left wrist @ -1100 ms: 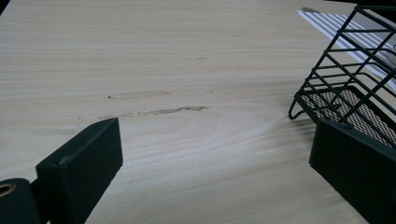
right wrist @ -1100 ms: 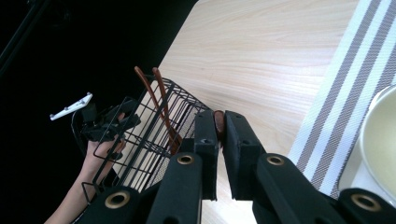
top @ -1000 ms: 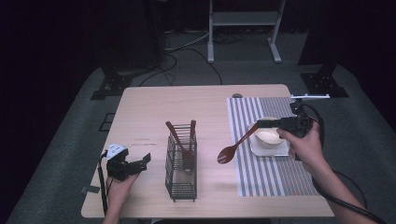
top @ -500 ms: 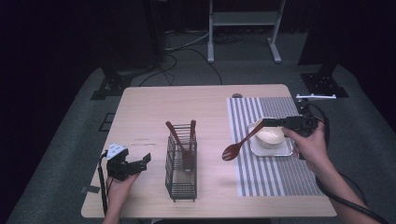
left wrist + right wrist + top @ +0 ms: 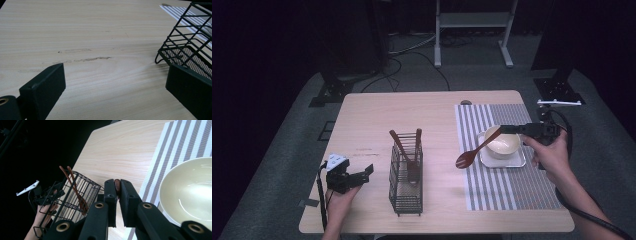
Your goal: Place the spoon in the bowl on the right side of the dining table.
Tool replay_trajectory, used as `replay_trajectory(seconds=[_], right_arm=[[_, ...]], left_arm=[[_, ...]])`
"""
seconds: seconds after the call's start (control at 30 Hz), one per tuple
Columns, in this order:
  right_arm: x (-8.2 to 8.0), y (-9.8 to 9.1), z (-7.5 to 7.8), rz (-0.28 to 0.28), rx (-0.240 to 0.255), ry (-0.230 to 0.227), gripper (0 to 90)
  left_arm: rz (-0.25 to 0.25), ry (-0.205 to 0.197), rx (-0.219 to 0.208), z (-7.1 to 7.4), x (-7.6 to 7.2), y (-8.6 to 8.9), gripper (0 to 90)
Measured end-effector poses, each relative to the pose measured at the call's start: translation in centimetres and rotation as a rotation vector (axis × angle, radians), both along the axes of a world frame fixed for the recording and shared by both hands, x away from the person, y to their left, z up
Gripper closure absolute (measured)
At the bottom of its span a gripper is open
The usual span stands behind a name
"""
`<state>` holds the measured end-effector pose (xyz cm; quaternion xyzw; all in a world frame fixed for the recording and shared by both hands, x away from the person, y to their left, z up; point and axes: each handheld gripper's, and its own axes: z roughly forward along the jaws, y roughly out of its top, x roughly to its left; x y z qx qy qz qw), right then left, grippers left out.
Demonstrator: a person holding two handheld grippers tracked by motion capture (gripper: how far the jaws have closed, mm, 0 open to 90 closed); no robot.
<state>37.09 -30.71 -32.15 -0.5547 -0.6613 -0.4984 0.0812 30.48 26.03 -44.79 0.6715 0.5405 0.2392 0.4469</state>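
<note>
A brown wooden spoon (image 5: 477, 149) hangs tilted over the striped placemat (image 5: 512, 190), its bowl low to the left and its handle end pinched in my right gripper (image 5: 503, 129). In the right gripper view the jaws of that gripper (image 5: 117, 188) are shut on the spoon handle (image 5: 117, 183). A cream bowl (image 5: 504, 144) on a small white tray (image 5: 518, 162) sits just below that gripper. My left gripper (image 5: 365, 175) rests near the table's front left, open, with nothing between its fingers (image 5: 43, 87). It points at a black wire basket (image 5: 406, 180).
The wire basket (image 5: 186, 40) holds wooden utensils (image 5: 404, 145) that stick up from it. A small dark spot (image 5: 466, 102) lies at the mat's far corner. The cream bowl (image 5: 192, 192) is close to the right of the shut jaws. Bare wood (image 5: 377, 120) spreads across the table's left half.
My right gripper has drifted a little to the right with the spoon, which now hangs slightly higher and nearer the bowl. The left gripper has stayed put.
</note>
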Motion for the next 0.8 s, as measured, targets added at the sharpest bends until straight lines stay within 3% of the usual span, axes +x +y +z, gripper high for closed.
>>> replay_trajectory(seconds=[0.8], right_arm=[[0.1, -2.6, 0.2, -0.068, 0.002, -0.002, 83.4]], left_arm=[[-0.007, 0.005, 0.005, 0.0, 0.0, 0.0, 1.8]])
